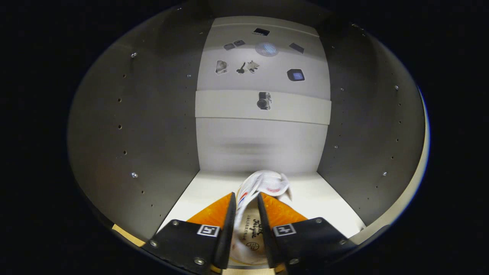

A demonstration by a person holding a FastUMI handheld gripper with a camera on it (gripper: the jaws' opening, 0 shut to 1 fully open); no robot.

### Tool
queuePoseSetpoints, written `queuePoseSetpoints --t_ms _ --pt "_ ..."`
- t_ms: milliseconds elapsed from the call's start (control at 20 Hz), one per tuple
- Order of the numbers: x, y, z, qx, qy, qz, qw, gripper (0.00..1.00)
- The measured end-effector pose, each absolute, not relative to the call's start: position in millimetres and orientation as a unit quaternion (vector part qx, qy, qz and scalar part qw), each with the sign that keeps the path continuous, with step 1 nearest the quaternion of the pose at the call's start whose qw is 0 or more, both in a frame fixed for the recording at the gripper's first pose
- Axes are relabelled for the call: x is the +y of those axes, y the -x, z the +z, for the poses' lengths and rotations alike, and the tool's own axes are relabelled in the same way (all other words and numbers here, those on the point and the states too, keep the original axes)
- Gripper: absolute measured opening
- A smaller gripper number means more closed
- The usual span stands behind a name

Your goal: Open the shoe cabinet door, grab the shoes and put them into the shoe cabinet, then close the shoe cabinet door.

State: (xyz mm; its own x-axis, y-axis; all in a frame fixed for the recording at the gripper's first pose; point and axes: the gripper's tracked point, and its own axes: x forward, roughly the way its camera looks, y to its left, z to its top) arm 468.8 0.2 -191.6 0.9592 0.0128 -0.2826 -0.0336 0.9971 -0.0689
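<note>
Shoe [255,198] sits clamped between my tongs [245,202], both fingers pressing its sides, toe already past the front edge of the cabinet floor [328,202], midway between left wall [153,126] and right wall [366,126]. I'd lower it flat, centred, deep enough for the door, then let go. It's white, soft-looking, with printed insole and red-blue trim.
</note>
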Motion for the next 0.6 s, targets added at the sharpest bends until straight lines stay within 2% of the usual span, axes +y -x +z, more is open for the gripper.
queuePoseSetpoints --t_ms 100,250,350,400,450,500,600 --pt "-1 -469 -182 0.131 0.028 0.007 0.991 0.45" --pt "-4 -461 -174 0.125 0.022 0.003 0.992 0.45" --pt "-6 -448 -157 0.107 0.019 0.002 0.994 0.53" --pt "-5 -438 -147 0.096 0.018 0.004 0.995 0.66" --pt "-6 -426 -137 0.084 0.018 0.003 0.996 0.73" --pt "-7 -413 -125 0.071 0.019 0.002 0.997 0.84" --pt "-12 -378 -102 0.046 0.022 -0.003 0.999 0.93"
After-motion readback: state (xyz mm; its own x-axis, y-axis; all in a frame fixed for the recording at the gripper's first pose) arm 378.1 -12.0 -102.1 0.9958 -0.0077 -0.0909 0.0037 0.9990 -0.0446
